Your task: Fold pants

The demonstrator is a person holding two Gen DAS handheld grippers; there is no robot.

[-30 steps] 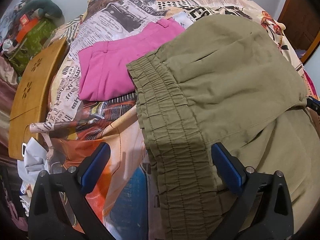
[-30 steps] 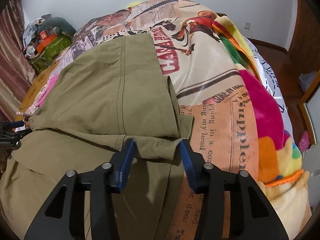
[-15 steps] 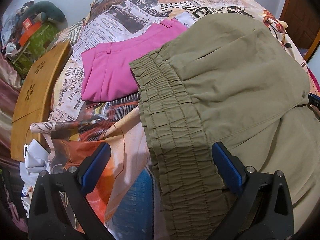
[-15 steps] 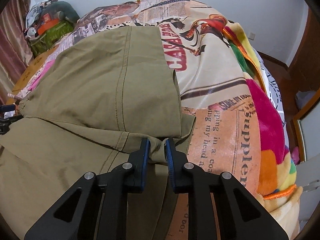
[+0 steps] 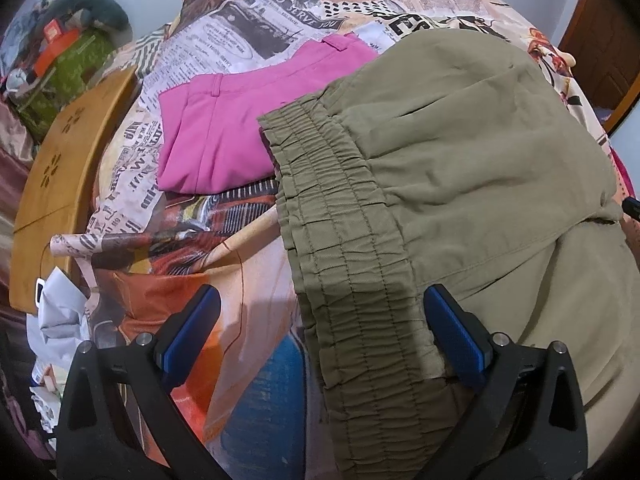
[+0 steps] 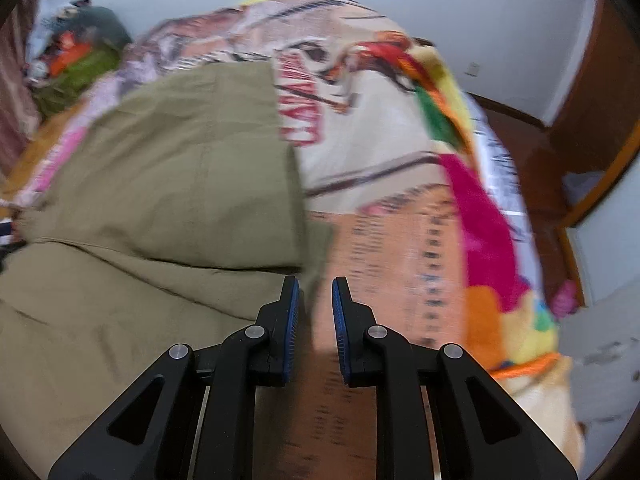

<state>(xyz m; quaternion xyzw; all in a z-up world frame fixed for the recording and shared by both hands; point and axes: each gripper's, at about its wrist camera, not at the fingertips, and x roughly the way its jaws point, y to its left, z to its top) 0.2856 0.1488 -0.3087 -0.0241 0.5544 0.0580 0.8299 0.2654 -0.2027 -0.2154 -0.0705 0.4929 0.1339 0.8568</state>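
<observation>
Mid-fold: olive pants point(image 5: 460, 168) are lying on the bed, waistband sitting between the left gripper point(image 5: 320, 332)'s wide-open jaws. Right gripper point(image 6: 314, 320)'s jaws are nearly clenched on nothing, hem just left; regrabbing's probably next

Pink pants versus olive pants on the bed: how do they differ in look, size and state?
The pink pants are a small, flat folded stack; the olive pants spread much wider, only partly folded. The pink pants have a plain waistband with a belt loop; the olive pants have a gathered elastic one. The pink pants lie clear of both grippers; the olive waistband sits between the open left gripper. Both rest on the newspaper-print blanket.
</observation>
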